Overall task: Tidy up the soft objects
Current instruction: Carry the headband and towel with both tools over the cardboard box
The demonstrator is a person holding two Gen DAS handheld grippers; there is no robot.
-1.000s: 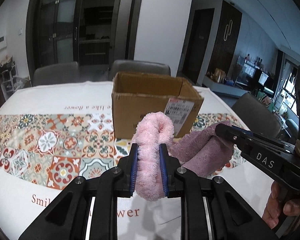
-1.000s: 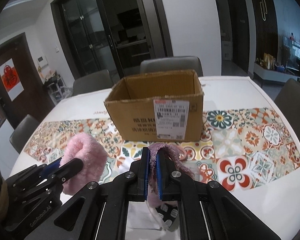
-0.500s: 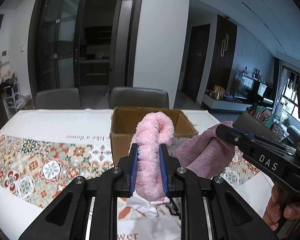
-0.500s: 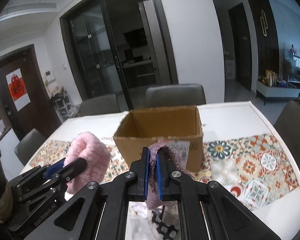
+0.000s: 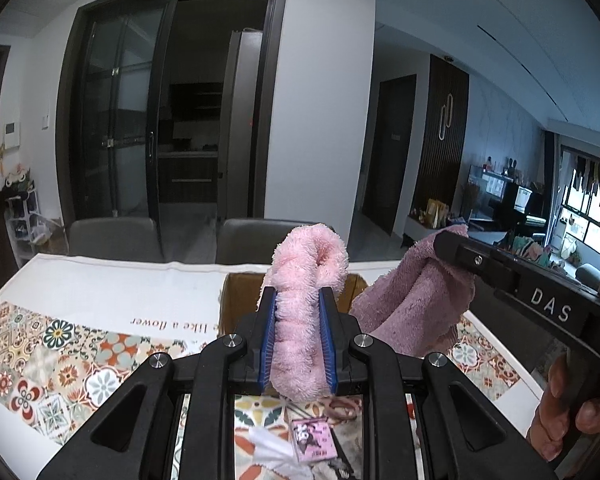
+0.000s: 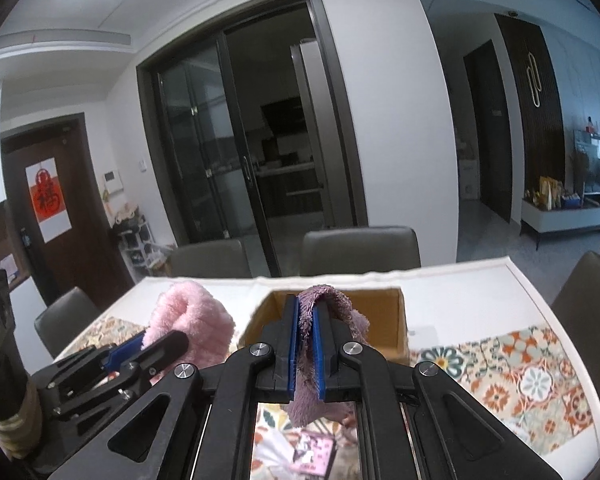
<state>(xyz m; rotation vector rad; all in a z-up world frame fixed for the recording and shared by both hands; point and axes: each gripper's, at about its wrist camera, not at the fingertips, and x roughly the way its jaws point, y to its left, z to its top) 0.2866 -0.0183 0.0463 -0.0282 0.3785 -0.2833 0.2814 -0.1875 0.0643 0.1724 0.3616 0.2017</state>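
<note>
Cloths hang in both grips: the left hand-held gripper (image 5: 298,332) is clamped on a fluffy pink cloth (image 5: 306,280), the right hand-held gripper (image 6: 305,346) on a mauve towel (image 6: 332,308), both above the desk (image 5: 100,288) before the cardboard box (image 6: 388,320), probably their destination.

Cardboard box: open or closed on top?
Open. The cardboard box shows its brown inner walls past the mauve towel in the right gripper; contents cannot be seen.

pink towel (image 5: 300,320), mauve cloth (image 6: 324,308), brown box (image 6: 380,320)
</note>
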